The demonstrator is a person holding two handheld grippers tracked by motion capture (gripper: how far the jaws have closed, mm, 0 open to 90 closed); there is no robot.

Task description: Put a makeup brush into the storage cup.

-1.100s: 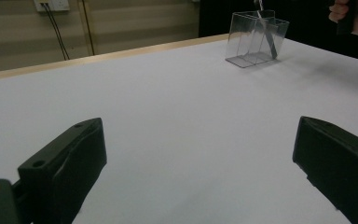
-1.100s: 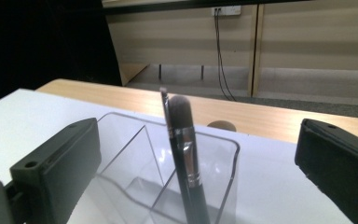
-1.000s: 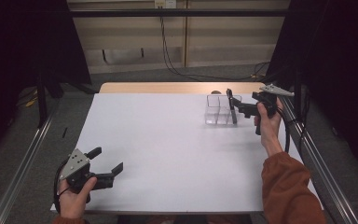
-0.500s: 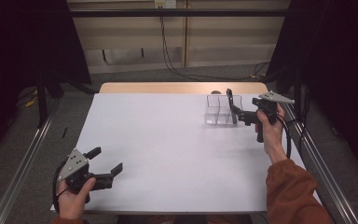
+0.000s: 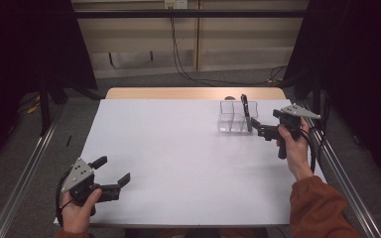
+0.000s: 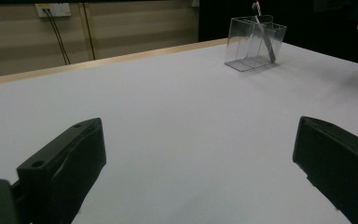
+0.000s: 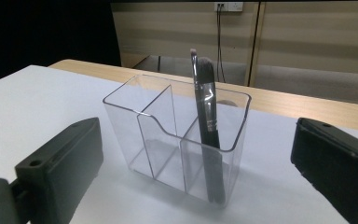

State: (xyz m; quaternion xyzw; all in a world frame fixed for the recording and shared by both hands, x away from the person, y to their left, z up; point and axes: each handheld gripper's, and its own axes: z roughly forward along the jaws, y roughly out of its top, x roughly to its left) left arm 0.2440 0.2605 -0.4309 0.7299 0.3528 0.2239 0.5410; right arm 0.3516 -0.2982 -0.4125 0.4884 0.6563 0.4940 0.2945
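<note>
Standing in the clear holder (image 5: pixel 237 117) at the counter's far right, the brush (image 5: pixel 246 112) is faced by the parted right claw (image 5: pixel 256 127); a careless brush grab could tip the light holder.

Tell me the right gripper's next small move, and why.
Probably draw the right gripper straight back from the clear organizer. Its jaws stand open and hold nothing, while the brush stands handle-down in a front compartment, leaning on the rim. Backing off without swinging sideways should avoid knocking it.
</note>
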